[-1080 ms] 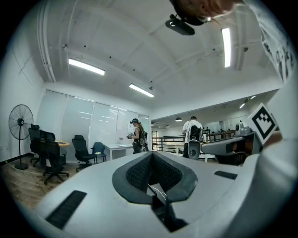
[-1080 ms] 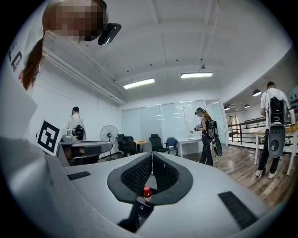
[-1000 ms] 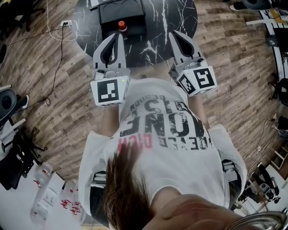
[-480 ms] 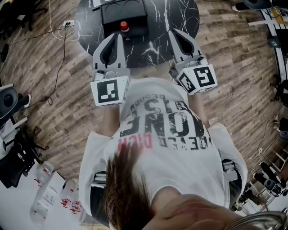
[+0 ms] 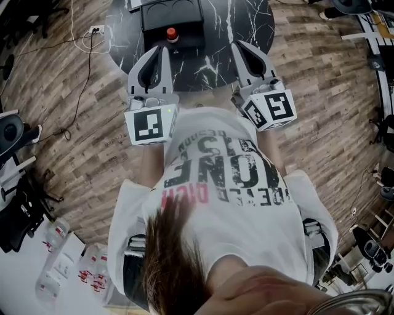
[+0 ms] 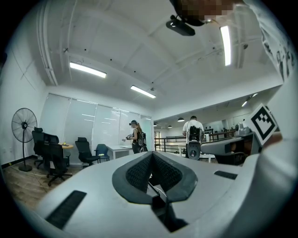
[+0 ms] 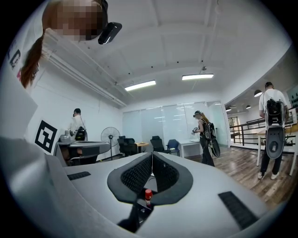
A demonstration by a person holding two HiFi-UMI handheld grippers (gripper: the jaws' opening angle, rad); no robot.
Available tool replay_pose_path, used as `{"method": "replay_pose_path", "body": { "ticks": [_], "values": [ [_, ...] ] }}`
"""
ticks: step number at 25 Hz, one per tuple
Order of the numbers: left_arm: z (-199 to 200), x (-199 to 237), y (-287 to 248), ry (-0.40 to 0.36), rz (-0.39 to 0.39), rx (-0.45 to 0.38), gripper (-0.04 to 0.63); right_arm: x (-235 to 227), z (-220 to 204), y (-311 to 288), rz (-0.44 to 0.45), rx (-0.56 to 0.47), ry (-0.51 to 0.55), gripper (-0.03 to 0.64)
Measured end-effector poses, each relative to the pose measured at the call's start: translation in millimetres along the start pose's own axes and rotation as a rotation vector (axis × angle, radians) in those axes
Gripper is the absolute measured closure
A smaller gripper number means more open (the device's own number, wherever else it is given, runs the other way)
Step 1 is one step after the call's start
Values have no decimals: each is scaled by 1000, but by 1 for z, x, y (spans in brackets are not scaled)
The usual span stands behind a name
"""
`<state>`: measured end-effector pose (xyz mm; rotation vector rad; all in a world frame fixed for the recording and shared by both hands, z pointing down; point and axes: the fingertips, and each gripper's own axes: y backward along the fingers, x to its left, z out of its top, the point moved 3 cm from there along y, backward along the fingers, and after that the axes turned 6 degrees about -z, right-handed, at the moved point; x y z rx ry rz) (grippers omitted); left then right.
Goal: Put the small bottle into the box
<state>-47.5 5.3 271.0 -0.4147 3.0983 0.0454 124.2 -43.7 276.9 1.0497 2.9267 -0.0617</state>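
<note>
Both claws are closed and empty: your left claw (image 5: pixel 161 50) and right claw (image 5: pixel 237 45) have their jaws met tip to tip. You hold them level before your chest, at the near rim of the dark marble table (image 5: pixel 249 24). The red-capped small bottle (image 5: pixel 172 34) stands upright at the near edge of the black box (image 5: pixel 178 13), well beyond either claw. Whether it sits inside the box or just in front cannot be told. The scene therefore fits either a bottle awaiting pickup or one already delivered. Count: two claws, one bottle, one box, one table.
</note>
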Motion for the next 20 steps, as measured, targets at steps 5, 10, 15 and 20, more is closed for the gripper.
{"method": "replay_pose_path", "body": {
  "ticks": [5,10,15,20],
  "values": [
    [-1,0,6,5,12,3,591,3,0,3,12,0,-2,614],
    [0,-1,10,4,16,1,591,3,1,6,9,-4,1,615],
    [1,-1,14,4,21,3,591,5,2,9,9,-4,1,615],
    [0,3,17,1,25,4,591,9,-1,7,21,2,0,614]
  ]
}}
